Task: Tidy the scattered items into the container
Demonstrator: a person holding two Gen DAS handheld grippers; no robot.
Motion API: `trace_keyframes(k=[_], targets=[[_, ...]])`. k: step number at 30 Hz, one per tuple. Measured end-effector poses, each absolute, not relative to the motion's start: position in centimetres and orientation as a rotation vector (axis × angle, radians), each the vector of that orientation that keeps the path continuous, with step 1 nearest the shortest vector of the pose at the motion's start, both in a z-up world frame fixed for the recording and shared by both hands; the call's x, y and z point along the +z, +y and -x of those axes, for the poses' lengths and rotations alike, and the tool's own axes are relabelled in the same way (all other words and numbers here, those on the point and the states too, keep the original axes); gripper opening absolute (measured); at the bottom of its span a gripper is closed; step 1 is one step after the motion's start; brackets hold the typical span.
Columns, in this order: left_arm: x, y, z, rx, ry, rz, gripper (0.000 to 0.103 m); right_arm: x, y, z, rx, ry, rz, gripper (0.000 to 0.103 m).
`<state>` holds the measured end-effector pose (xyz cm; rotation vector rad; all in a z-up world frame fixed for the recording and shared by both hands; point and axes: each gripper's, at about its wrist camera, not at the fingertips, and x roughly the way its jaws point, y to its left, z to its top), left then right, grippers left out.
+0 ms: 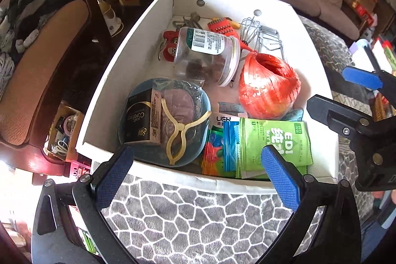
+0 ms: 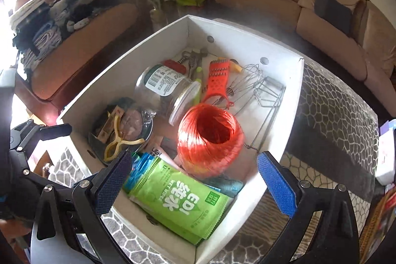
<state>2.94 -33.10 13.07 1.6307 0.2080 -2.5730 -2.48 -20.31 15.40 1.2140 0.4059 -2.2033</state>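
Below the open, empty right gripper (image 2: 195,180) sits the filled box (image 2: 292,100).

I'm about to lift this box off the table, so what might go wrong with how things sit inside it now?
1. The clear glass jar lies on its side, leaning on the blue bowl; tilting the white cardboard box may roll it.
2. The round orange twine ball sits loose and may roll too.
3. The green wet-wipes packet rests on the near wall and might slide out.
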Motion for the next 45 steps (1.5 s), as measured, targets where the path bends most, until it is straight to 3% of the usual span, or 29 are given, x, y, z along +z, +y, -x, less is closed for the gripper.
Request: trace_keyframes(k=[15,24,36,42,45], targets=[[15.7,-26.0,-5.9,-2.628,0.135,-1.558,0.103,17.1,-11.9,-1.1,-2.284,0.293,-1.189,0.103],[15.7,-18.0,-4.9,-2.701,0.084,-1.537,0.103,17.0,-3.8,-1.5,-2.371,0.207,-1.199,0.103],[10.2,-4.2,-1.9,-2.878,-0.001,-1.525,0.103,11.4,11.1,-0.2,-2.653,0.027,-1.250,0.103],[6.0,-0.7,0.2,-2.845,-0.073,-1.603,0.103,7.3,16.8,0.7,-2.716,-0.123,-1.329,0.103],[4.1,-0.2,0.1,-2.836,-0.092,-1.626,0.103,5.1,17.8,0.8,-2.707,-0.098,-1.379,0.103]])
